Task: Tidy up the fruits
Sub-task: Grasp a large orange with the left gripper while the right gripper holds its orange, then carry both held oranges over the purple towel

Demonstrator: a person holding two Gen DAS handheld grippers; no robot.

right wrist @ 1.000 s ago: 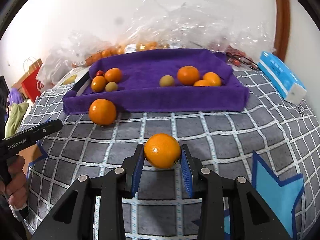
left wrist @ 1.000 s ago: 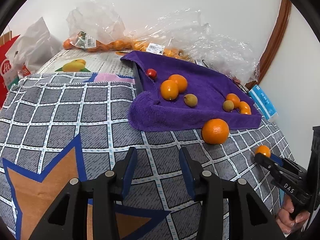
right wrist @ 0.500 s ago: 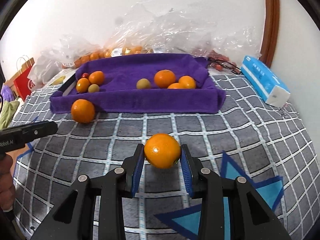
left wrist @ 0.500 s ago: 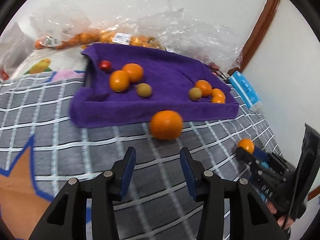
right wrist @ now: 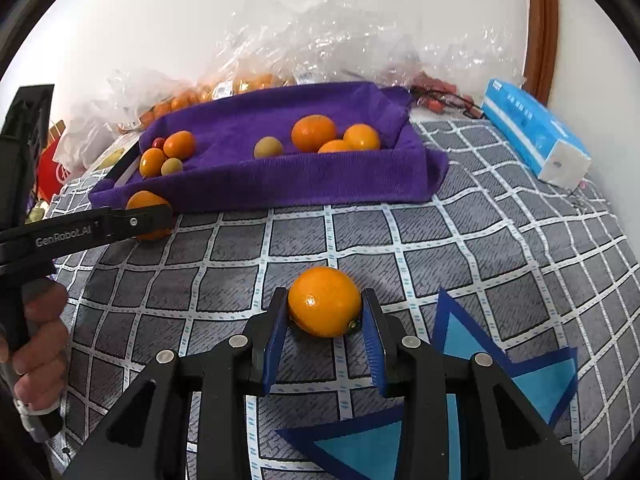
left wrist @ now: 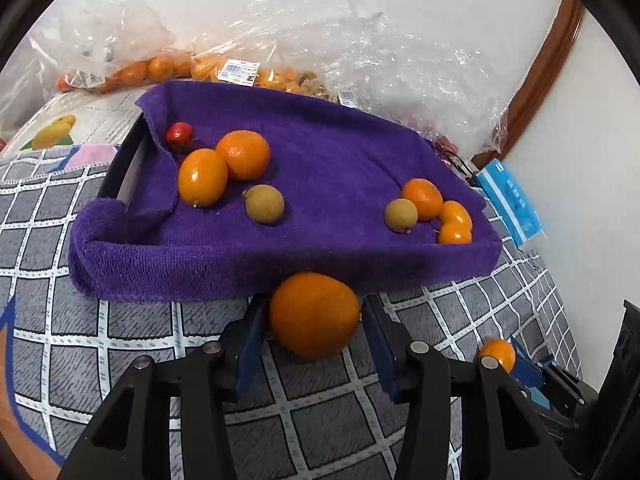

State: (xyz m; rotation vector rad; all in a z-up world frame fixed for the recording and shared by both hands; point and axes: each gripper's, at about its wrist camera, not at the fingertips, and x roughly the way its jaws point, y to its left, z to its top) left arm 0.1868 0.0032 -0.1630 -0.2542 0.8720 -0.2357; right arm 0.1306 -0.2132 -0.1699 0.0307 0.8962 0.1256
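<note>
A large orange lies on the checked cloth just in front of the purple towel-lined tray. It sits between the jaws of my left gripper, which stand open around it without a clear squeeze. My right gripper is shut on a second orange, held just over the cloth nearer the front. On the tray lie several oranges, two small brownish fruits and a red one. The left gripper shows in the right wrist view, half hiding its orange.
Clear plastic bags of fruit pile up against the white wall behind the tray. A blue tissue pack lies at the right on the grey checked cloth. A wooden frame rises at the far right. A red bag stands at the left.
My left gripper has travelled forward and right, from bare cloth up to the loose orange, which now lies between its jaws. The right gripper drifted slightly, still holding its orange.
</note>
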